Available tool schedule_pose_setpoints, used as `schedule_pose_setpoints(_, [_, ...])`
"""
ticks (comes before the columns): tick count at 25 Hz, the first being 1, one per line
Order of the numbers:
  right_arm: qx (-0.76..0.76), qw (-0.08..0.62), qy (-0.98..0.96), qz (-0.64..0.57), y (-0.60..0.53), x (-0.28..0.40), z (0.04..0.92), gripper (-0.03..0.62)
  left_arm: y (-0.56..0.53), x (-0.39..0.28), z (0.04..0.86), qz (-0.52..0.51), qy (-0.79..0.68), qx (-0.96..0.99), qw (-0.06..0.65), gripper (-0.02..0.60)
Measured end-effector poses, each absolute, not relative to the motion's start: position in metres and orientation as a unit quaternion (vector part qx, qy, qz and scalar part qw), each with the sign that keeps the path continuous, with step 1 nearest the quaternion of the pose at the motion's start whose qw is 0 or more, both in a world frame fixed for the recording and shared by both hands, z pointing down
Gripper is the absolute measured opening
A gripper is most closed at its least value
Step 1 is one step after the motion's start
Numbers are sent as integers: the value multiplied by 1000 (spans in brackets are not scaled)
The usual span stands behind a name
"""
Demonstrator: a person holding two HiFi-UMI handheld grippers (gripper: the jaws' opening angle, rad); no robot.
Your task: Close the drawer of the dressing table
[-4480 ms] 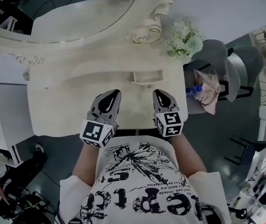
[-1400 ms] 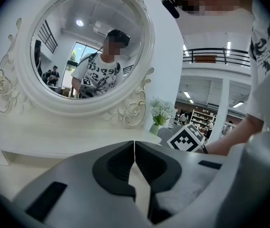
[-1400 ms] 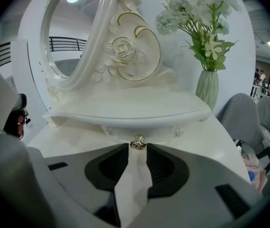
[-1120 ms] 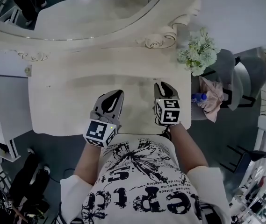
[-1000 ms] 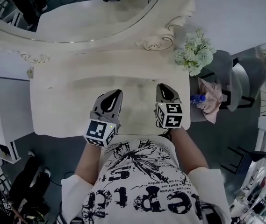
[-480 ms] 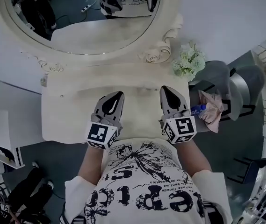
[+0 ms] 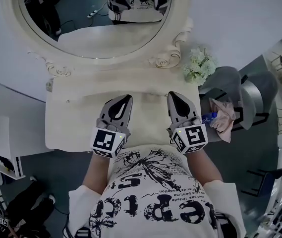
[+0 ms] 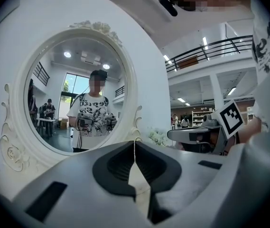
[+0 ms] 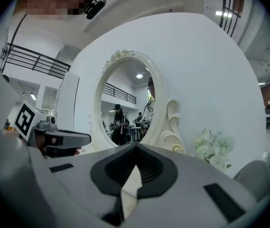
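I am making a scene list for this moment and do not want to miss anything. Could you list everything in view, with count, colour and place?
Table: one, cream, in front of the person.
Mirror: one, oval, cream carved frame, at the table's back.
Flowers: one bunch, white and green, at the table's back right corner.
Chair: at least one, grey, right of the table.
Cloth: one, pink, on the chair.
Bottle: one, blue, beside the cloth, near the table's right edge.
Shirt: one, white with black print, on the person.
Left gripper: one, grey, shut and empty, over the table's front.
Right gripper: one, grey, shut and empty, over the table's front.
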State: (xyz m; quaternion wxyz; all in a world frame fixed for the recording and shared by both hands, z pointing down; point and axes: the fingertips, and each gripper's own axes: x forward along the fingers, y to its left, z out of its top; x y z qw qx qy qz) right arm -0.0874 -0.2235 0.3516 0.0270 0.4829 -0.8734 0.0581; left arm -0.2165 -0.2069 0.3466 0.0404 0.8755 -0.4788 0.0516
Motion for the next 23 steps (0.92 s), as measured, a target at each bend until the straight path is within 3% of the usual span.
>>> schedule_pose_setpoints(23, [477, 38, -876, 61, -216, -91, 355, 15, -203, -207, 351, 51, -469, 880, 46, 20])
